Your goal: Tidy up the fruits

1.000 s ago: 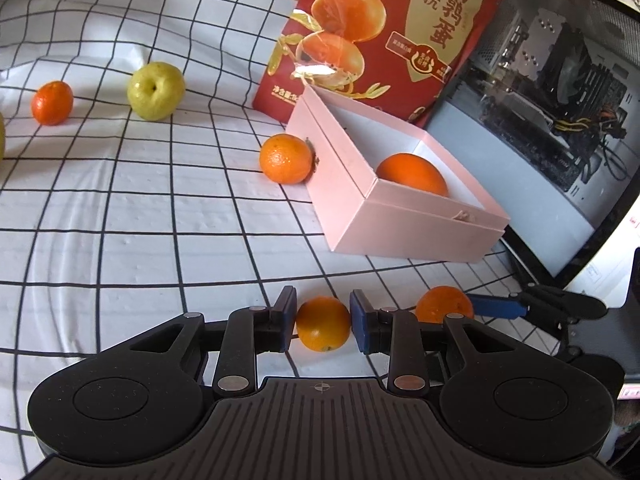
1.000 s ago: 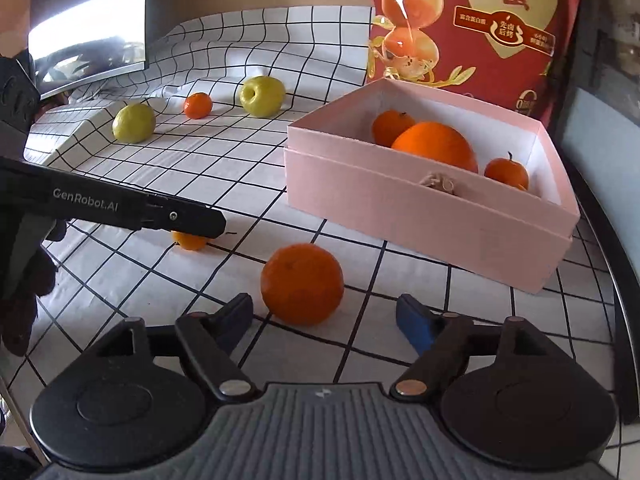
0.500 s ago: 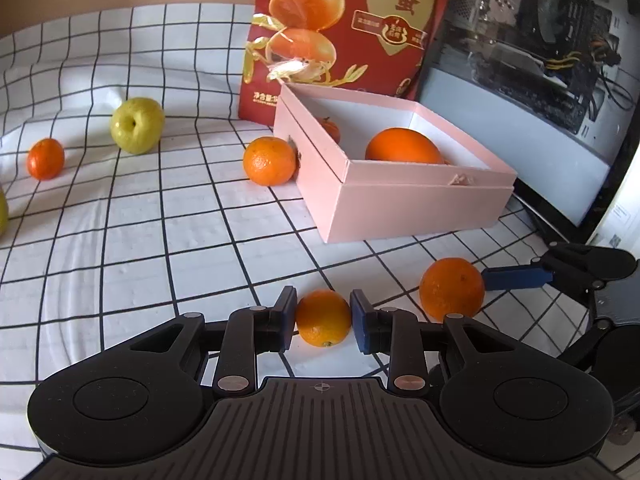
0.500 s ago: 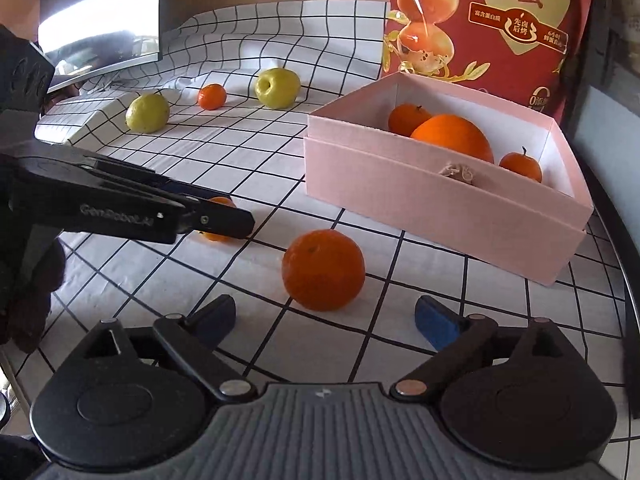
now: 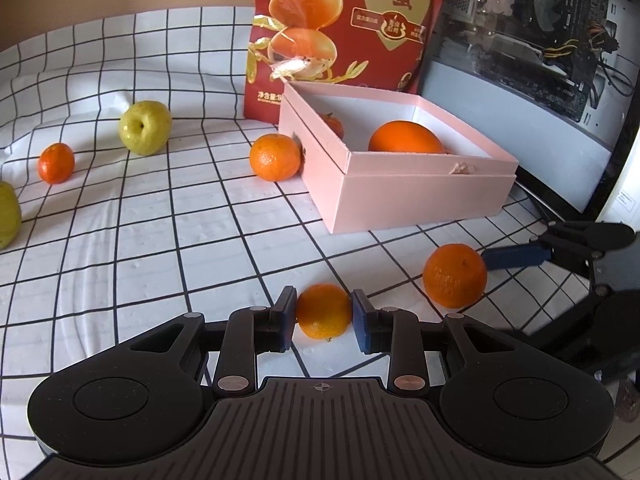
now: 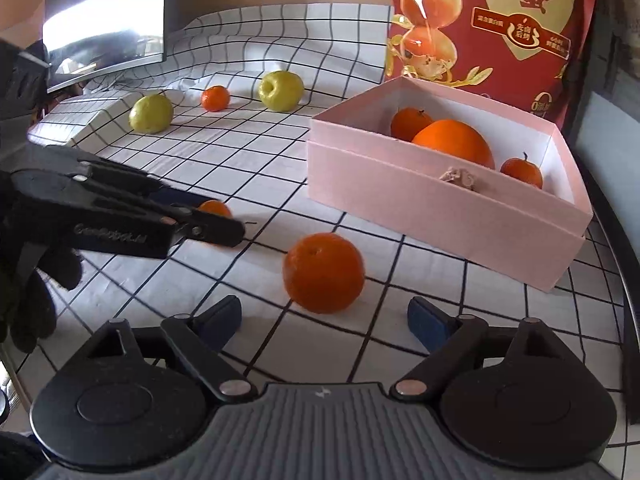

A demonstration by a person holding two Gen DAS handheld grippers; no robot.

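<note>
A white cloth with a black grid (image 5: 120, 240) covers the desk. A red snack bag (image 5: 340, 28) stands upright beside an open computer case (image 5: 540, 32). A monitor (image 6: 104, 20) stands at the far left.

We've tipped the left gripper (image 5: 323, 314) up & swung it toward the pink box (image 5: 420, 196), so more of the box's inside shows now. Its small orange (image 5: 323, 312) sits a bit higher off the cloth. Our right gripper (image 6: 324, 318) spread its fingers wider & pulled back a little; the bigger orange (image 6: 324, 272) now sits ahead of the tips.
</note>
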